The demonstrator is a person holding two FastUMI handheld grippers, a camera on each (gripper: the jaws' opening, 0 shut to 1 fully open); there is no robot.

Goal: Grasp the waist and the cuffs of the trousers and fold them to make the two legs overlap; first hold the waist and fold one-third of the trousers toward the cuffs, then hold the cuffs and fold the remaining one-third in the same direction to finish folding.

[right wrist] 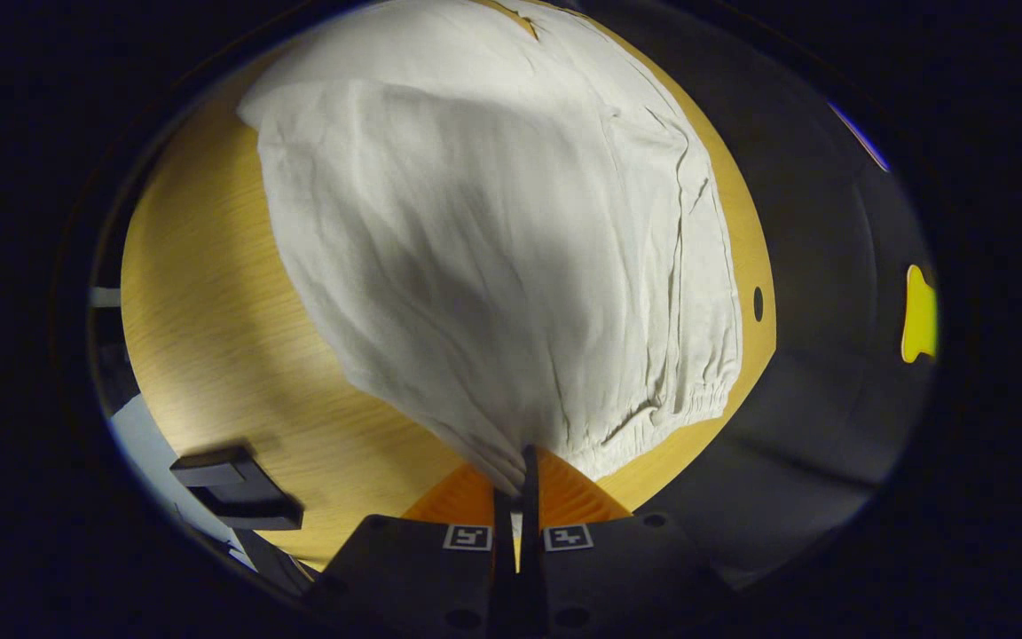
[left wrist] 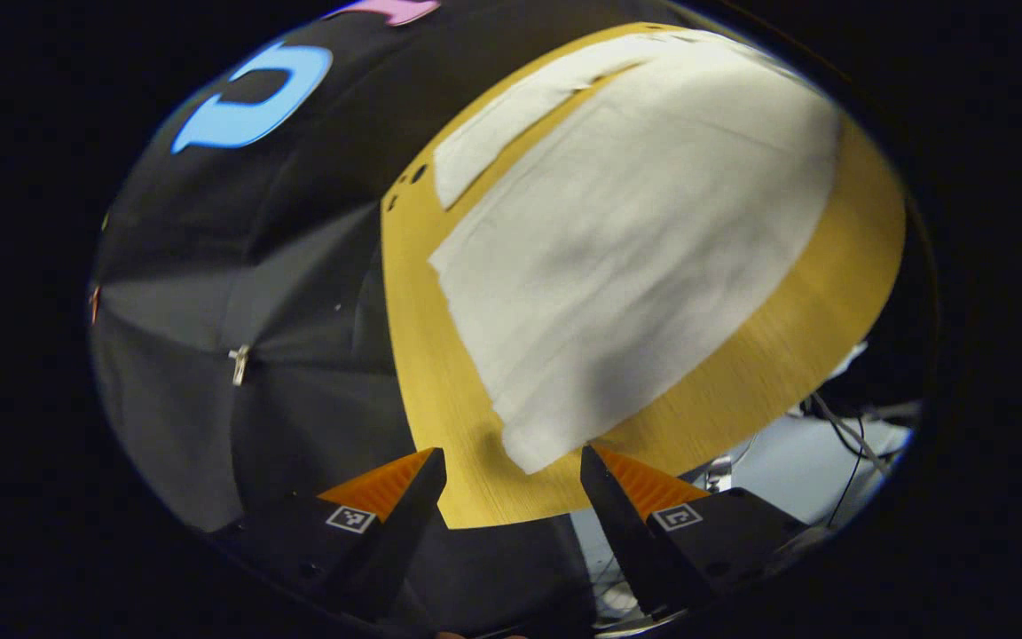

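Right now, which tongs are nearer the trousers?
Right. The right tongs are shut on the trousers; the left tongs are open, just short of the cloth's corner.

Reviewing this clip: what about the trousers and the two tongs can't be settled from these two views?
- Left gripper view: the far end of the trousers is cut by the picture's edge, so waist or cuffs cannot be told there.
- Left gripper view: the open left tongs hang near a cloth corner; contact cannot be told.
- Right gripper view: the right tongs pinch a fold; the layers caught are hidden between the fingers.
- Right gripper view: the dark object at the table edge is unidentifiable.
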